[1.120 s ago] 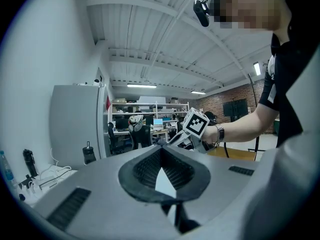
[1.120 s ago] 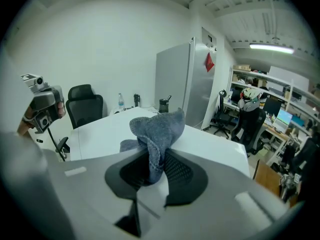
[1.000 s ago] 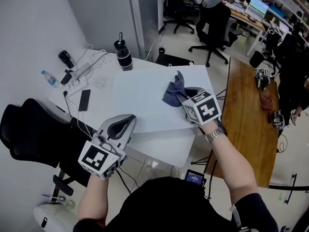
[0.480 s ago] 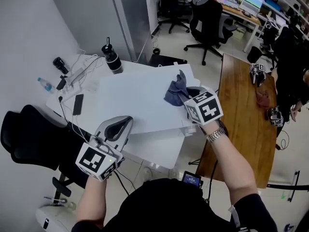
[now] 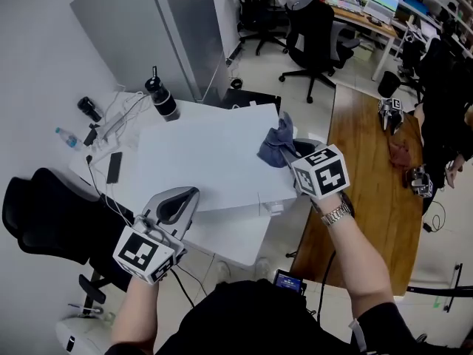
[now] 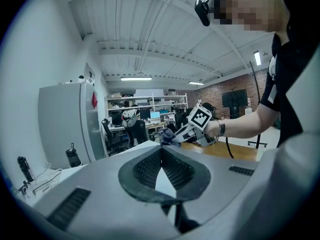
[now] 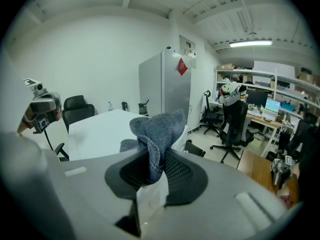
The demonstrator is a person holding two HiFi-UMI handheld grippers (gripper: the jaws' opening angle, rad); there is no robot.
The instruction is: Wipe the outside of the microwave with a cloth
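Note:
The microwave [image 5: 207,161] shows from above as a white flat-topped box on a white table. My right gripper [image 5: 290,151] is shut on a blue-grey cloth [image 5: 277,143] over the top's far right corner. In the right gripper view the cloth [image 7: 157,131] bunches up out of the closed jaws [image 7: 152,161]. My left gripper [image 5: 181,200] hovers at the microwave's near front edge, shut with nothing in it. In the left gripper view its pads [image 6: 161,156] meet, and the right gripper [image 6: 187,133] with the cloth [image 6: 167,136] shows beyond them.
A black bottle [image 5: 162,98], a phone [image 5: 113,167], cables [image 5: 111,120] and a water bottle [image 5: 70,139] lie on the table's left. A black chair [image 5: 44,213] stands at the left and a wooden table [image 5: 369,176] at the right. A grey fridge [image 5: 170,28] is behind.
Both hands have shifted rightward relative to the white top. The cloth has moved with the right gripper toward the top's right edge. Neither gripper's jaws have changed.

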